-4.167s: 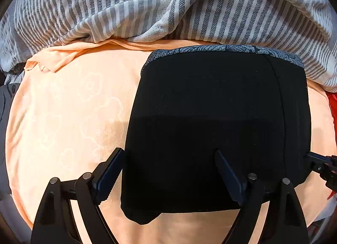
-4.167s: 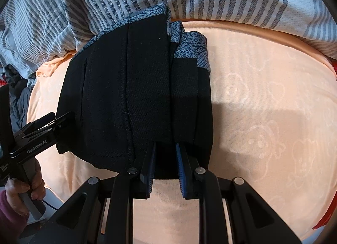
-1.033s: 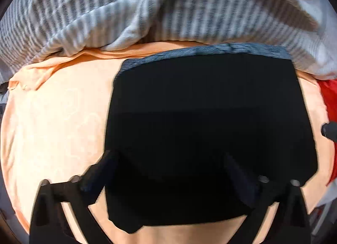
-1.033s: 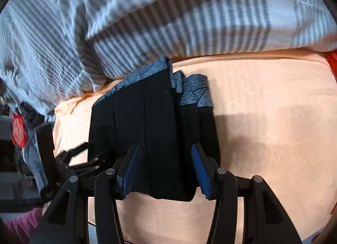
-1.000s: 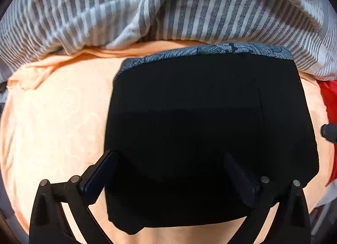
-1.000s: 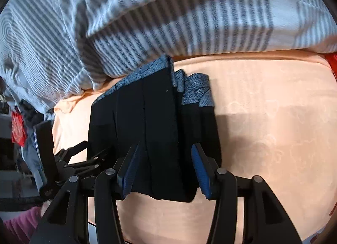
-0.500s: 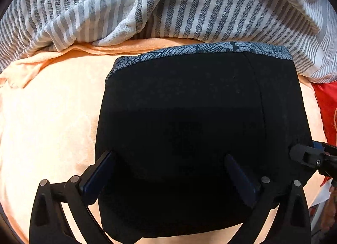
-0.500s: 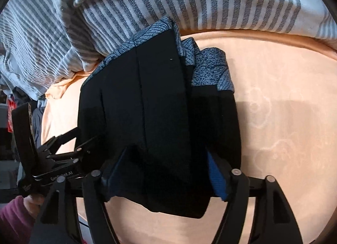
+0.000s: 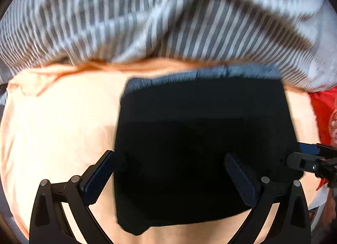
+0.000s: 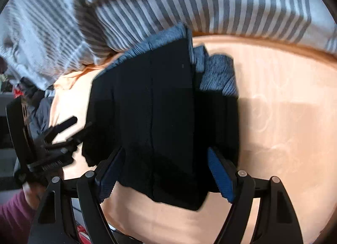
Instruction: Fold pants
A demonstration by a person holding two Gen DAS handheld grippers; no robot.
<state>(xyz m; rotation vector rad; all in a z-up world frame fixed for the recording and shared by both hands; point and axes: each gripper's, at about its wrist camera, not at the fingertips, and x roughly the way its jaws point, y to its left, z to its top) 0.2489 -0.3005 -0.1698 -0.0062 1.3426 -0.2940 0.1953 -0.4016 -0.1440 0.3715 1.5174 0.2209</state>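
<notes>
The black pants (image 9: 202,142) lie folded into a compact block on the peach sheet (image 9: 54,121), with a blue-grey patterned waistband along the far edge. My left gripper (image 9: 170,164) is open, its jaws spread wide over the near edge of the block. In the right wrist view the pants (image 10: 160,113) show stacked layers and the waistband at the top right. My right gripper (image 10: 166,164) is open too, jaws spread across the near end of the block. Both views are blurred. The left gripper also shows in the right wrist view (image 10: 63,134).
A grey-and-white striped blanket (image 9: 164,16) is heaped along the far side and touches the waistband. A red item (image 9: 322,109) lies at the right edge. Dark clothes (image 10: 35,105) are piled to the left. Bare peach sheet (image 10: 280,121) extends to the right.
The right gripper has gone from shut at the pants' near edge to wide open. Both grippers have pulled back a little from the block in the last half second; the pants stayed put.
</notes>
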